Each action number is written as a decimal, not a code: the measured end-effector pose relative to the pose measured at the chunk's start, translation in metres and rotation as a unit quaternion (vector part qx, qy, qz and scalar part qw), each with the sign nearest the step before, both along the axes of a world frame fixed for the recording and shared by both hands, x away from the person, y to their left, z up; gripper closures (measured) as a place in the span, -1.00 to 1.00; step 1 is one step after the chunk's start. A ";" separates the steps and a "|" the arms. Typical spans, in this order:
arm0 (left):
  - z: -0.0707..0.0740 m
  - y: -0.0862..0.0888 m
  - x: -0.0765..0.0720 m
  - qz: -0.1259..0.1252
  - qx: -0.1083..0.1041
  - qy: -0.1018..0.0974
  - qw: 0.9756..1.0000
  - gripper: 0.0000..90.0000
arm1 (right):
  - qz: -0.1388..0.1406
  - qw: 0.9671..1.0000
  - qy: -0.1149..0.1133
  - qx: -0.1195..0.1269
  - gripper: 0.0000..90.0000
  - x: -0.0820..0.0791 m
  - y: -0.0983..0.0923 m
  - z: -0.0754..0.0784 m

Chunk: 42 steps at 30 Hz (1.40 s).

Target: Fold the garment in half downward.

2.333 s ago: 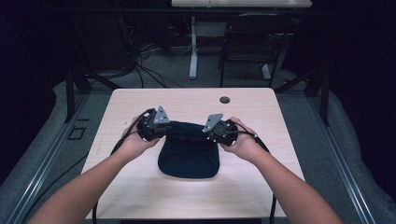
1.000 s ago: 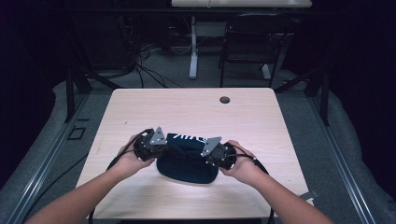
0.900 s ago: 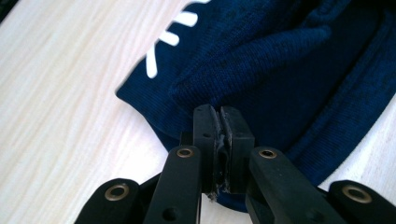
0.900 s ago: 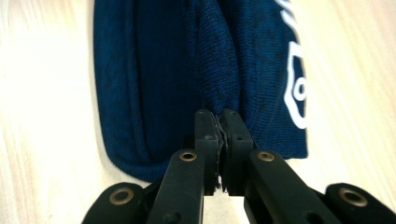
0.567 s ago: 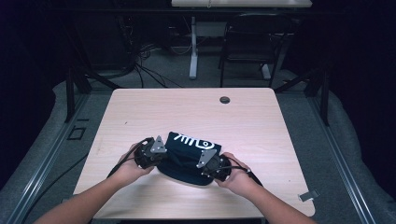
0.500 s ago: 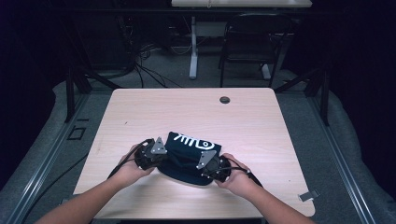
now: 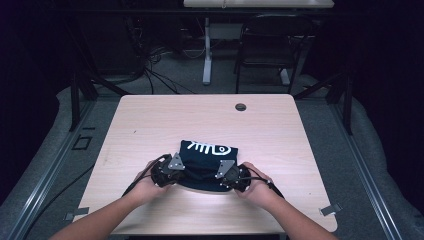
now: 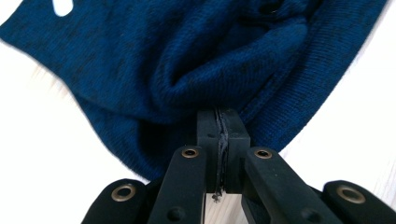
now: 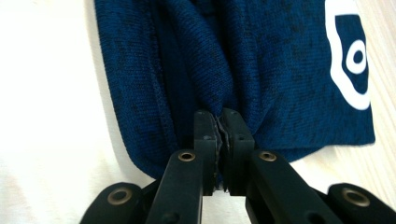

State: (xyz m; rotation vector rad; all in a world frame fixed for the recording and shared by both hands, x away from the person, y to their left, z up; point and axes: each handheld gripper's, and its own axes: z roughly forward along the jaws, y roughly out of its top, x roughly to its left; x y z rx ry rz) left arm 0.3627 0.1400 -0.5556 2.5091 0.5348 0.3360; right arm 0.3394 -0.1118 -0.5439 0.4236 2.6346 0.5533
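Folded navy cloth (image 7: pixel 206 162) sits pinched in both my tools: the left tool (image 8: pixel 218 122) is clamped tight on a bunched fold at its near left edge, the right tool (image 9: pixel 222 122) likewise on the near right edge. Beyond them it lies flat on the table (image 7: pixel 150 120), near my side, a white fish-skeleton print (image 7: pixel 209 148) facing up along the far edge. I judge the fold nearly done; what remains is letting go and perhaps smoothing it.
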 end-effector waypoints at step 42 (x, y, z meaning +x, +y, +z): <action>0.021 -0.002 0.016 0.047 -0.069 0.007 0.996 0.75 | -0.027 0.999 -0.009 0.029 0.76 0.030 -0.007 0.004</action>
